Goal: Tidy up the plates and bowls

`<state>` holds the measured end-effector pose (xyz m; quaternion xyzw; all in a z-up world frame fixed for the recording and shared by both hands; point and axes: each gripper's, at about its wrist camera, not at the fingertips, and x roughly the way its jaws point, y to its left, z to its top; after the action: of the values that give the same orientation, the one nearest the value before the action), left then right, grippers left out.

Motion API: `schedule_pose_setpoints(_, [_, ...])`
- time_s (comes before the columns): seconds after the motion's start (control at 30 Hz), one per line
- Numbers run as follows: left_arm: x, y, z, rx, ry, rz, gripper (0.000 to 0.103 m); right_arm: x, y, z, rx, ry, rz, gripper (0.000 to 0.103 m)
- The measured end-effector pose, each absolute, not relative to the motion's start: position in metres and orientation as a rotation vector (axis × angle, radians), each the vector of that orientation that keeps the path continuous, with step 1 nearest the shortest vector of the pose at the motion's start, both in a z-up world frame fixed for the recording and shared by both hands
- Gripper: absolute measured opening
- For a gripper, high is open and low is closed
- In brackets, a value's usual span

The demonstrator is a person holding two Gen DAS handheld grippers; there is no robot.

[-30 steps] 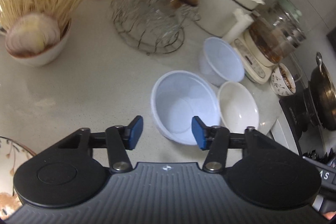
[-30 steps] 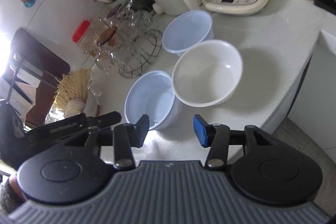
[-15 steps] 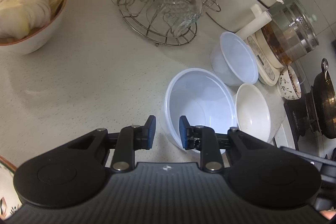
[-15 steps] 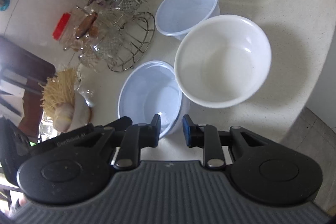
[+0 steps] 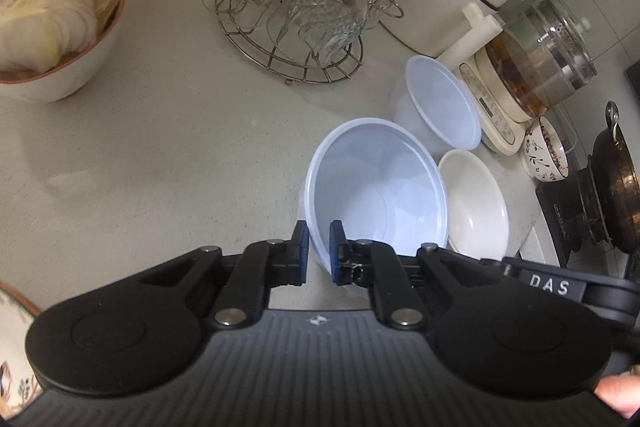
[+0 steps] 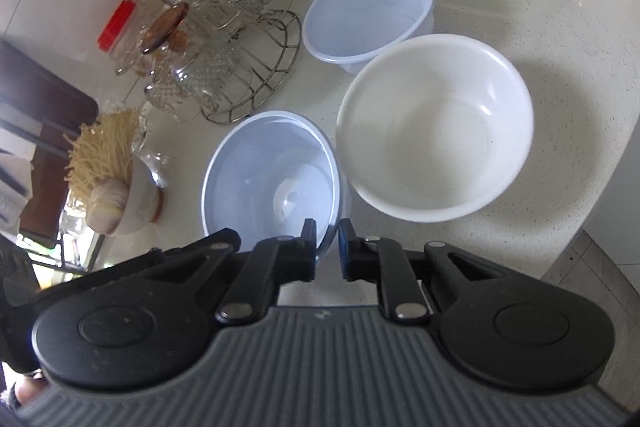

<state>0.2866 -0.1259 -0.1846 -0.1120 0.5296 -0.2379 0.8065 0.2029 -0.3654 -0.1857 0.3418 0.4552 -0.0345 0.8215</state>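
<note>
Gripping the near plastic bowl (image 5: 376,187) by its rim are both grippers, left (image 5: 319,251) and right (image 6: 327,249) (pads clamped), beside the white bowl (image 6: 436,127).

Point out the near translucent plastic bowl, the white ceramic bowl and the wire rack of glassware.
near translucent plastic bowl (image 5: 376,187): left wrist view, inner wall.
white ceramic bowl (image 6: 436,131): right wrist view, inside bottom.
wire rack of glassware (image 5: 288,67): left wrist view, base ring.
</note>
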Motion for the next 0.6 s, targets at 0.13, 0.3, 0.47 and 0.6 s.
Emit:
schedule_pose_setpoints(0.13, [0.272,-0.115,-0.179,-0.261,1.124,-0.478,0.012,0.2,-0.359,-0.183,0.696,0.981,-0.036,0.014])
schedule_pose_setpoints(0.3, [0.254,-0.097,-0.174,-0.278,1.12,-0.439,0.012,0.198,-0.348,-0.181,0.666,1.003,0.025,0.014])
schedule_pose_setpoints(0.47, [0.239,-0.08,-0.174,-0.275,1.127,-0.406,0.012,0.199,-0.335,-0.185,0.629,1.045,0.073,0.014])
schedule_pose_setpoints(0.6, [0.232,-0.074,-0.177,-0.27,1.137,-0.388,0.012,0.202,-0.326,-0.189,0.611,1.078,0.087,0.014])
